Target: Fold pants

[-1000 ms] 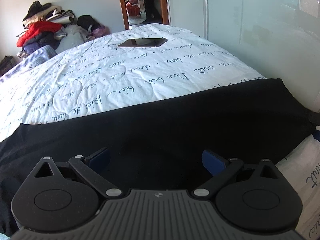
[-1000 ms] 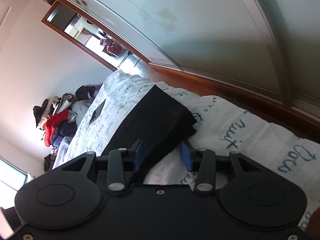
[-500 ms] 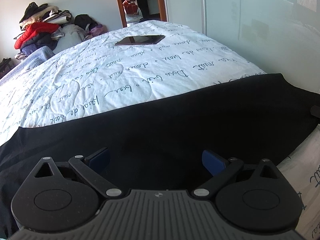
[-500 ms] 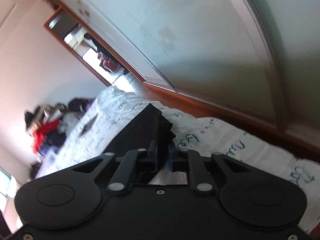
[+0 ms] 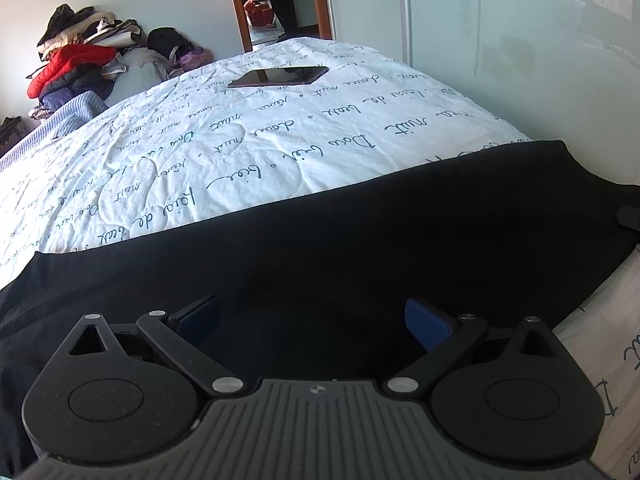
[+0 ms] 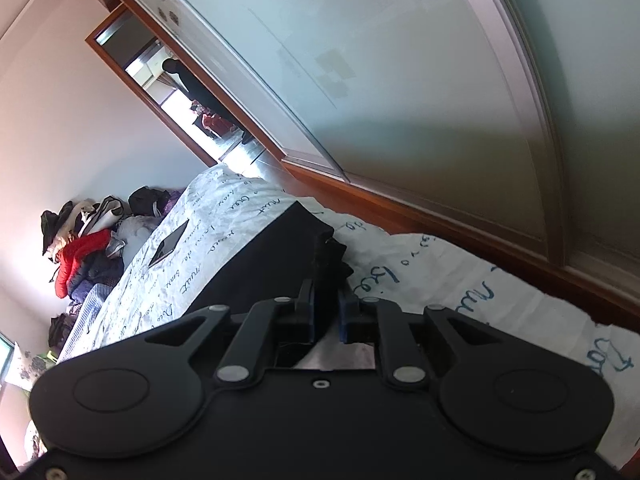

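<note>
Black pants [image 5: 320, 248] lie flat across the near part of a white bed with blue handwriting print [image 5: 240, 152]. My left gripper [image 5: 312, 320] is open, its blue-padded fingers spread just above the pants' near edge. In the right wrist view the pants [image 6: 264, 256] run away to the left. My right gripper [image 6: 325, 312] is shut on the pants' end edge, with a fold of black cloth standing up between its fingers.
A dark tablet [image 5: 280, 76] lies on the far part of the bed, also seen in the right wrist view [image 6: 168, 244]. A pile of clothes [image 5: 80, 64] sits at the far left. Frosted wardrobe doors [image 6: 400, 100] run along the right. A doorway [image 5: 280, 0] is at the back.
My right gripper closed on the pants' end edge and lifted a fold of it. My left gripper stayed open and moved slightly over the pants.
</note>
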The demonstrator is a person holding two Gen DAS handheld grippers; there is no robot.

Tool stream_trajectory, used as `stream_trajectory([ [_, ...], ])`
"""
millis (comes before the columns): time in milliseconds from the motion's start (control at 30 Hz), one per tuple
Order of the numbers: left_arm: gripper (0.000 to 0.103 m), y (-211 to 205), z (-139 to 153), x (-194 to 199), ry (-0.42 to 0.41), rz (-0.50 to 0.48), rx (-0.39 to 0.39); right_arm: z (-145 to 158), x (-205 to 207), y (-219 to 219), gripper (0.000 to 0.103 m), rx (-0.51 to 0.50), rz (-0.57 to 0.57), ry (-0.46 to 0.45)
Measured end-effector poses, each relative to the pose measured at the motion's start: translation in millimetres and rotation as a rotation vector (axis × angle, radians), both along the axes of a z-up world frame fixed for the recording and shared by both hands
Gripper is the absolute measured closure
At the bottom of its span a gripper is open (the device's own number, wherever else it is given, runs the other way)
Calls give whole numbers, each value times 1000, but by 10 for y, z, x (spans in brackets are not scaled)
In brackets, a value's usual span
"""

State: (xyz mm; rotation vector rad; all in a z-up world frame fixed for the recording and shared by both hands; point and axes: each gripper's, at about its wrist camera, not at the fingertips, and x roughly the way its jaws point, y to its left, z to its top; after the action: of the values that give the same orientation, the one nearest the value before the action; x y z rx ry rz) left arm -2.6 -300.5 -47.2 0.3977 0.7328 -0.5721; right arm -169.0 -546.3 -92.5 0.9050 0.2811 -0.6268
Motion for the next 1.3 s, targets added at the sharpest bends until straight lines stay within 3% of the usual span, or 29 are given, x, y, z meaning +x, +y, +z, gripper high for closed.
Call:
stream_trajectory([
  [300,4,16,17,18,14,2,-2,-41,-20,2,91,30,-7,-12],
  [467,2,111,144,46,-16,53,-68,53,28,61,91,-41,3,19],
  [600,2,6,-21,148,22,31,40,52,42,59,91,-37,0,17],
  [767,4,104,148,175,8,42,-14,144,52,100,91,-81,8,21],
  [867,4,133,251,273,27,58,-44,262,123,191,91,-166,29,57],
  [1133,6,91,545,649,319,-3,-227,609,441,628,91,-521,147,219],
  [1300,5,-9,713,692,413,-50,-347,727,647,870,91,-682,243,291],
])
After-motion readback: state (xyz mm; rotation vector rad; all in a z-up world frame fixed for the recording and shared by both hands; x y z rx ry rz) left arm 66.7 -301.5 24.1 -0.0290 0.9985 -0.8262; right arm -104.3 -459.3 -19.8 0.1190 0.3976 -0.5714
